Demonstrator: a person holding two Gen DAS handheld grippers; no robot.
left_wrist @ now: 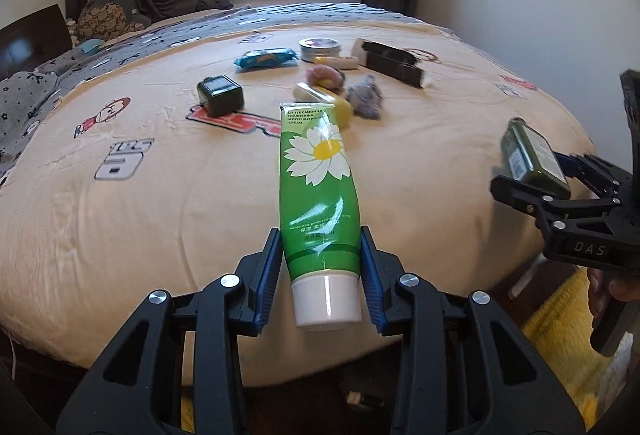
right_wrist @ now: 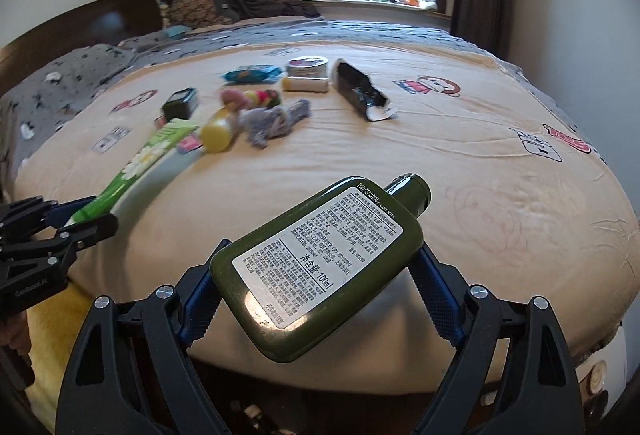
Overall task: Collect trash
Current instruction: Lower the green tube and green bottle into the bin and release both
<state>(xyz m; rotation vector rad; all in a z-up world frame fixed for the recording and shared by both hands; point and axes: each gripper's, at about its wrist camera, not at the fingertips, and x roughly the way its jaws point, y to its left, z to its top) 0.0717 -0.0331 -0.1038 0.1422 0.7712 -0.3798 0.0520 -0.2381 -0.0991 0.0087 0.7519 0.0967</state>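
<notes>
Left gripper (left_wrist: 322, 275) clamping a green plastic cream tube with a daisy print and white cap (left_wrist: 320, 195), right gripper (right_wrist: 316, 295) gripping a flat dark green lotion bottle (right_wrist: 320, 263), both items being held above the beige cartoon-print bedspread (left_wrist: 120, 227), near its front edge

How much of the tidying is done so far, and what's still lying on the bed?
Nothing visibly binned yet. In hand: the left gripper grips a green daisy cream tube; the right gripper grips a dark green lotion bottle. Left on the bed: blue wrapper, round tin, torn black box, yellow bottle.
</notes>
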